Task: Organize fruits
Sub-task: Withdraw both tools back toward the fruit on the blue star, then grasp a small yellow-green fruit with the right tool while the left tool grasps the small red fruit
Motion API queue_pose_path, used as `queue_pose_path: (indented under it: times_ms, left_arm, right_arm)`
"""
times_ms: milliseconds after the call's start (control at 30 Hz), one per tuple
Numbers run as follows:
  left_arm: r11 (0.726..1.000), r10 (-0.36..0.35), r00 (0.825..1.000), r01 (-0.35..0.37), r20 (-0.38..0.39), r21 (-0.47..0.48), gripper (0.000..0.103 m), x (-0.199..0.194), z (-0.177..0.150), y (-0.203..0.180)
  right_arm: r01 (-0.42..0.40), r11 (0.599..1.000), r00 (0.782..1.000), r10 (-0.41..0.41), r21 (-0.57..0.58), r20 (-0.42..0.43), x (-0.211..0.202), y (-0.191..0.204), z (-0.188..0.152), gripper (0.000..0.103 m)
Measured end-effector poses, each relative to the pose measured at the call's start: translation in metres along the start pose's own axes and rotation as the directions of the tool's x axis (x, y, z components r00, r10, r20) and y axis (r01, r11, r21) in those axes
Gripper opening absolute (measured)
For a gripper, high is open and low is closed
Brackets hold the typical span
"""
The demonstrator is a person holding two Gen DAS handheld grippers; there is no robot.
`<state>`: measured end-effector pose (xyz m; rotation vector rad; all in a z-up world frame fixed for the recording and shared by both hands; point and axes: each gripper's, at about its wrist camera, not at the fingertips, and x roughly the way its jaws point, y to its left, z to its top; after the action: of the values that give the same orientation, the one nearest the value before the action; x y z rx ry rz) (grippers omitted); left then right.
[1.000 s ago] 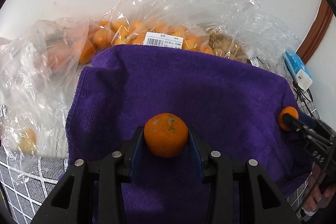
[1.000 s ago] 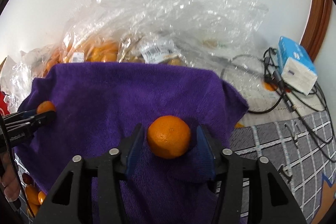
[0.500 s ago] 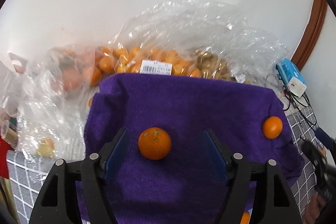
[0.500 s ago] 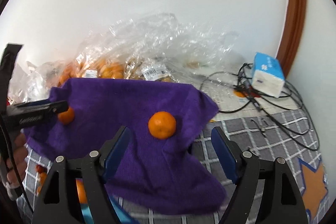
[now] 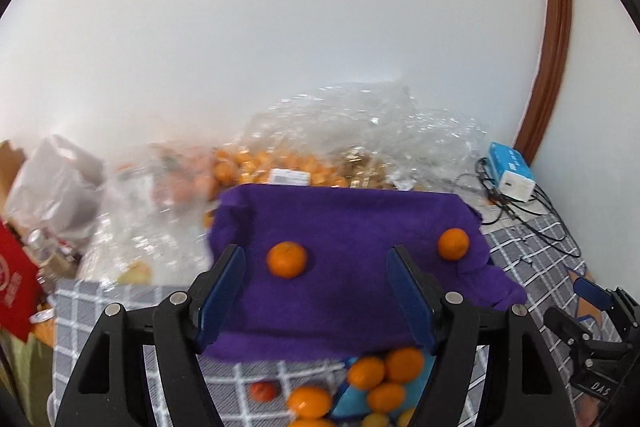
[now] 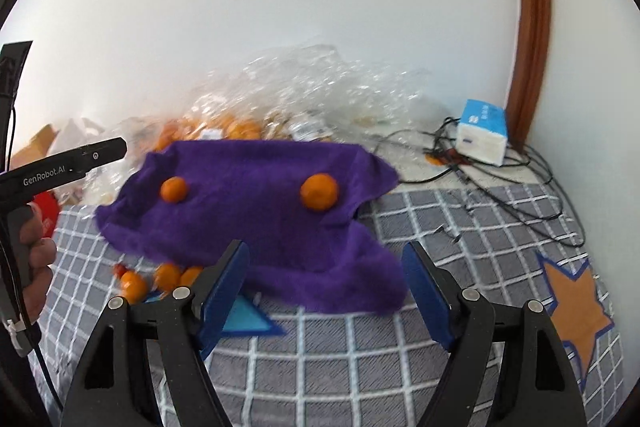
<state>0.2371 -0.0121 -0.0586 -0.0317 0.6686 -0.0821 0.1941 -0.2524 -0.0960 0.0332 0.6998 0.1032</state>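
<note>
A: Where are the two tangerines sitting?

B: Both are lying on the purple towel (image 5: 360,227). In the left view, one tangerine (image 5: 287,259) is sitting just left of centre, and the other tangerine (image 5: 453,243) is showing toward the right edge of the cloth. They are well apart, side by side across the frame.

A: And from each hand-held gripper?

B: The left hand-held gripper (image 5: 316,295) is hanging open and empty, with the first fruit lying ahead of it, between the lines of its fingers but beyond the tips. In the right view, the right hand-held gripper (image 6: 324,291) is also standing open, holding nothing; its tangerine (image 6: 319,191) is lying straight ahead and above, centre of frame. Each fruit is nearer its own side. They look round, so I am judging no long axis matters.

A: What is differing from a second ago?

B: Then each gripper was clamping a fruit against the cloth. Now both are released and pulled back, so the fruits are looking smaller and farther off.

A: Anything nearer?

B: A pile of tangerines (image 5: 380,379) is lying below the cloth's near edge, at the bottom of the left view, probably the next to fetch.
</note>
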Motion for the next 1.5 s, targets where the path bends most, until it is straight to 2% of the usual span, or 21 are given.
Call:
queue_pose_path:
  times_ms: [100,200,300,433,500,667,733,867,967,1067,1167,1300,1500]
  left_arm:
    - [0.999,0.012,1.000,-0.012,-0.008,-0.030,0.071,-0.013,-0.017,0.015]
    - [0.998,0.023,0.999,-0.025,-0.033,-0.050,0.066,-0.021,-0.040,0.029]
    - [0.998,0.038,0.998,-0.040,-0.046,-0.051,0.066,-0.026,-0.060,0.036]
    - [0.996,0.028,0.995,-0.036,-0.092,-0.086,0.065,-0.022,-0.091,0.052]
    - [0.993,0.041,0.994,-0.052,-0.105,-0.105,0.065,-0.019,-0.105,0.061]
    - [0.990,0.072,0.993,-0.083,-0.095,-0.113,0.065,-0.013,-0.125,0.073]
    - [0.989,0.064,0.993,-0.076,-0.096,-0.125,0.065,-0.009,-0.129,0.076]
    - [0.981,-0.009,0.997,-0.007,-0.081,-0.195,0.065,-0.004,-0.135,0.081]
    - [0.979,-0.013,0.998,0.001,-0.056,-0.204,0.060,-0.004,-0.139,0.082]
    - [0.981,0.010,0.997,-0.025,-0.076,-0.195,0.053,-0.001,-0.143,0.082]
    - [0.979,-0.012,0.994,-0.010,-0.109,-0.204,0.044,0.003,-0.149,0.081]
    - [0.978,-0.033,0.995,0.012,-0.097,-0.208,0.037,0.000,-0.149,0.080]
    - [0.981,-0.045,0.992,0.021,-0.121,-0.195,0.037,0.002,-0.149,0.078]
  right_arm:
    - [-0.030,1.000,1.000,0.030,-0.005,-0.009,-0.001,0.005,-0.010,0.079]
    - [-0.061,0.998,0.998,0.061,-0.014,-0.034,0.005,0.013,-0.021,0.069]
    - [-0.090,0.996,0.994,0.090,0.001,-0.058,0.014,0.019,-0.031,0.068]
    - [-0.112,0.994,0.991,0.112,-0.007,-0.069,0.022,0.033,-0.046,0.056]
    - [-0.150,0.989,0.985,0.148,-0.012,-0.089,0.026,0.042,-0.054,0.051]
    - [-0.214,0.976,0.972,0.208,-0.048,-0.109,0.027,0.063,-0.066,0.048]
    - [-0.254,0.966,0.961,0.247,-0.053,-0.121,0.028,0.069,-0.069,0.046]
    - [-0.291,0.953,0.950,0.278,-0.080,-0.144,0.032,0.084,-0.075,0.045]
    - [-0.291,0.952,0.946,0.270,-0.101,-0.180,0.041,0.093,-0.079,0.041]
    - [-0.279,0.953,0.946,0.250,-0.119,-0.208,0.050,0.100,-0.082,0.035]
    - [-0.269,0.956,0.946,0.239,-0.118,-0.219,0.056,0.103,-0.085,0.028]
    - [-0.247,0.960,0.957,0.220,-0.132,-0.187,0.052,0.102,-0.086,0.028]
    - [-0.132,0.985,0.985,0.118,-0.107,-0.127,0.038,0.066,-0.075,0.028]
